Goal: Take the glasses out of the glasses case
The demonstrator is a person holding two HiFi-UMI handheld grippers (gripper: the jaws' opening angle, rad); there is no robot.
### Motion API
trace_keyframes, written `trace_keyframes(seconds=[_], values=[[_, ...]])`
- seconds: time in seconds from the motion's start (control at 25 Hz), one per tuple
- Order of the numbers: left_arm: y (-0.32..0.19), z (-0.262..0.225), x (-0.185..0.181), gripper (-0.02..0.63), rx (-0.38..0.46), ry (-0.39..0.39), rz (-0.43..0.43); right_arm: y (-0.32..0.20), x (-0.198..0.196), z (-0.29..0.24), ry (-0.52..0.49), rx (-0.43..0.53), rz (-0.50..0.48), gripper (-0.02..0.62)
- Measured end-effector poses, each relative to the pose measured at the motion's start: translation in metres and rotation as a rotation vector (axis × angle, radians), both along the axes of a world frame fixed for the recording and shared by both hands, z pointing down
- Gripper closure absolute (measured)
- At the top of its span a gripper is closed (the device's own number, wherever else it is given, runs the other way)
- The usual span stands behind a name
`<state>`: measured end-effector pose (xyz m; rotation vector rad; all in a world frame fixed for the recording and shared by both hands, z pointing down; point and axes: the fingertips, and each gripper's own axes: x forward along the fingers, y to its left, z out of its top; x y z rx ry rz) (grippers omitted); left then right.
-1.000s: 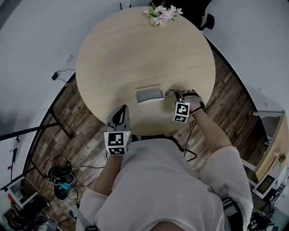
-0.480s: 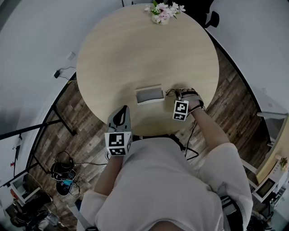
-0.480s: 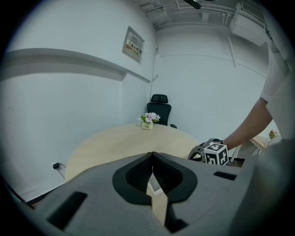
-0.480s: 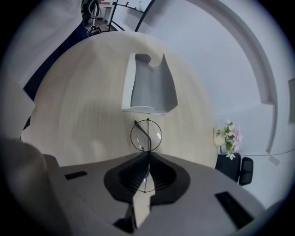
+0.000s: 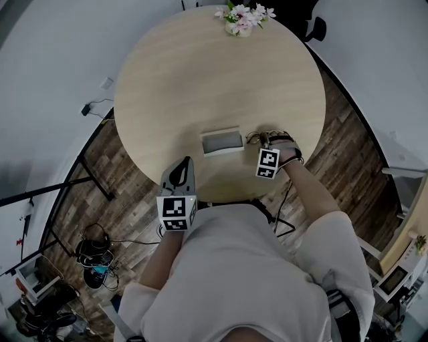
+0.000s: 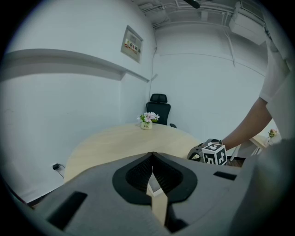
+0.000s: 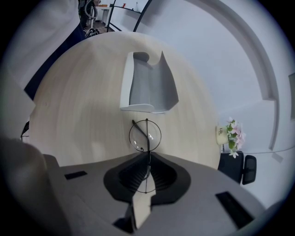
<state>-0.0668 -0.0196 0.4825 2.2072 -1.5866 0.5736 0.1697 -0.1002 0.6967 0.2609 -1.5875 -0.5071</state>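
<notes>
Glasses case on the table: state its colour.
Light grey glasses case, best seen in right gripper view.

A small office meeting room with plain white walls. At its centre stands a round table with a pale wood top. At the table's far edge sits a small pot of pink and white flowers, and just behind that a black, high-backed office chair. A framed notice hangs high on the wall to the table's left. Bare pipes run across the ceiling above the table. Dark wood-plank flooring surrounds the table, with a plugged-in adapter by the wall on its left and a heap of cables on the floor nearer the viewer.
</notes>
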Motion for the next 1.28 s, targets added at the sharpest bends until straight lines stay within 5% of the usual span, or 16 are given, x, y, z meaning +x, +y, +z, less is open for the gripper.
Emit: trace_keyframes(seconds=[0.4, 0.92, 1.28], values=[[0.001, -0.002, 0.001, 0.598, 0.009, 0.0, 0.012, -0.004, 0.0, -0.013, -0.006, 0.06, -0.002, 0.577], [0.003, -0.008, 0.002, 0.598, 0.038, 0.001, 0.035, 0.002, -0.043, -0.081, -0.135, 0.216, -0.038, 0.583], [0.004, -0.025, -0.004, 0.598, 0.114, 0.005, 0.032, 0.013, -0.065, -0.142, -0.501, 0.185, 0.269, 0.583]])
